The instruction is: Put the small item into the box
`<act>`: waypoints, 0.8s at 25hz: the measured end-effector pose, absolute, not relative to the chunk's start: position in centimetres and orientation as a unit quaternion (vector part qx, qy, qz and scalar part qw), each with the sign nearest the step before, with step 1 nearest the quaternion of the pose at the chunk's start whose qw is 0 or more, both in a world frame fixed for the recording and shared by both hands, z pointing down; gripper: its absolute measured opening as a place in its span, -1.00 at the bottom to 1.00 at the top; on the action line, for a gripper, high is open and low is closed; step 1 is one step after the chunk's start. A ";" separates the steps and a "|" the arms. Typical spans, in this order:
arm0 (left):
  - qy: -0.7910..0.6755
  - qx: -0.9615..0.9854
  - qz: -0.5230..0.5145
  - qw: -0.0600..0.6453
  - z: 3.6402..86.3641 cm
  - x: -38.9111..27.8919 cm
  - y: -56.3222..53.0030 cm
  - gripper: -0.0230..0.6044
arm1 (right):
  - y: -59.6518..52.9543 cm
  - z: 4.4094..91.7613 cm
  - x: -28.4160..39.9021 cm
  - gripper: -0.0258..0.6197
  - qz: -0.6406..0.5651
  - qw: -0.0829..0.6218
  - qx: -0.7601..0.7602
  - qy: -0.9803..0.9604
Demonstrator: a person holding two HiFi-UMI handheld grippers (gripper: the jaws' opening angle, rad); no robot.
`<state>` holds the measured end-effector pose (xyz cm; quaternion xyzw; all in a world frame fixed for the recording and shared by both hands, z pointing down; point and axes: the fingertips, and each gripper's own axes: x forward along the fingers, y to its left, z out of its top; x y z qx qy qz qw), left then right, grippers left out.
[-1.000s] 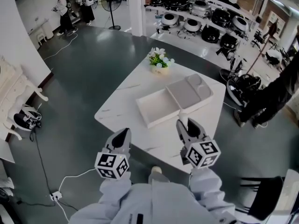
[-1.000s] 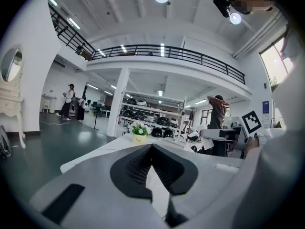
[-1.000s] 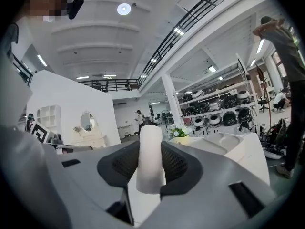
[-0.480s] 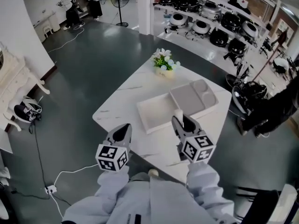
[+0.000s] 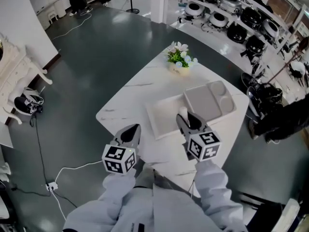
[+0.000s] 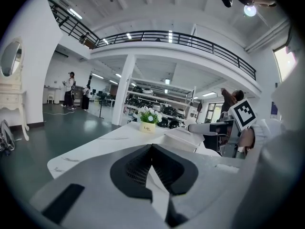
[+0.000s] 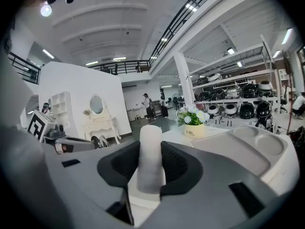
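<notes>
You are holding the right tool [image 5: 187, 121] closed on a small white cylinder [image 5: 183, 112]. In the right gripper view the cylinder [image 7: 150, 147] is standing upright between the dark pads [image 7: 177, 165], which are pressing on it from both sides, and its rounded top is sticking out past the tool [image 7: 150, 163].

In the head view the cylinder is showing against the near right corner of the open white box [image 5: 161, 116], right where the box is meeting the grey tray [image 5: 208, 99] (how high above them it is hanging, the views are not telling). The box and tray are lying side by side, touching, on the white tabletop [image 5: 128, 100]. A flower pot [image 5: 180, 61] is sitting at the tabletop's far corner, well apart from the box.

You are keeping the left tool [image 5: 131, 129] closed and empty. In the left gripper view its jaws are meeting at the tips with nothing between them [image 6: 152, 149]. It is hanging over the tabletop's near edge, to the left of the box.
</notes>
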<state>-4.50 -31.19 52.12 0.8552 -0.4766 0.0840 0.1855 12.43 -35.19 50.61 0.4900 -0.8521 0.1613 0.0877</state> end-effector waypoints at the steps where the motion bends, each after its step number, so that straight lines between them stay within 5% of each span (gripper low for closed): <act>1: -0.475 0.855 0.086 0.191 52.5 -4.4 -31.6 -0.93 | -35.8 50.7 12.2 -0.54 0.160 0.091 0.488 -0.853; 20: -0.452 0.846 0.116 0.259 58.0 -4.2 -35.6 -0.93 | -41.2 58.8 7.2 -0.54 0.181 0.284 0.381 -0.861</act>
